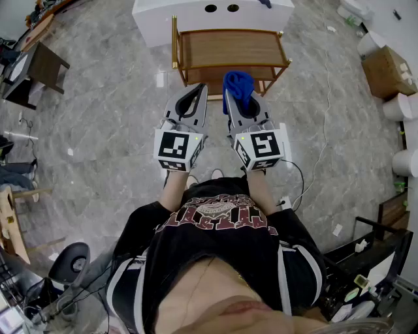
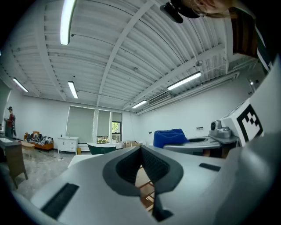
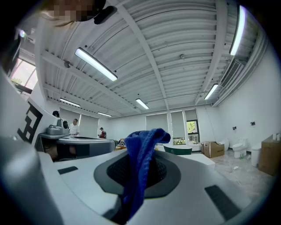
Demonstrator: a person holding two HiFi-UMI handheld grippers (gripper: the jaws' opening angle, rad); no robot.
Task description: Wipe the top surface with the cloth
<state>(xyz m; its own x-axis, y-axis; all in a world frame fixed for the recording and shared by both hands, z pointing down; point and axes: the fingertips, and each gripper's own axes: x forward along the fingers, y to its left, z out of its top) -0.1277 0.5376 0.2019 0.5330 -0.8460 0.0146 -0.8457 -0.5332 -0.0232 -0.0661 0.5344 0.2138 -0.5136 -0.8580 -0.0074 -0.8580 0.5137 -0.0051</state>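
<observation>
The right gripper (image 3: 141, 153) pinches a nubbly blue cloth (image 1: 238, 85) between its fingers (image 3: 175, 172); the left gripper (image 1: 200, 88), fingers together, holds nothing

Two grippers showed: the left gripper (image 1: 199, 91) and the right gripper (image 1: 230, 99). There was one blue cloth (image 1: 238, 85), one wooden table (image 1: 228, 49) at twelve o'clock, one white cabinet (image 1: 196, 14), and one cardboard box (image 1: 386, 70) at two o'clock.

Bright and evenly lit by ceiling strip lights (image 3: 95, 64) (soft shadows only); strongly fisheye-curved at edges, near foreground blurred.
</observation>
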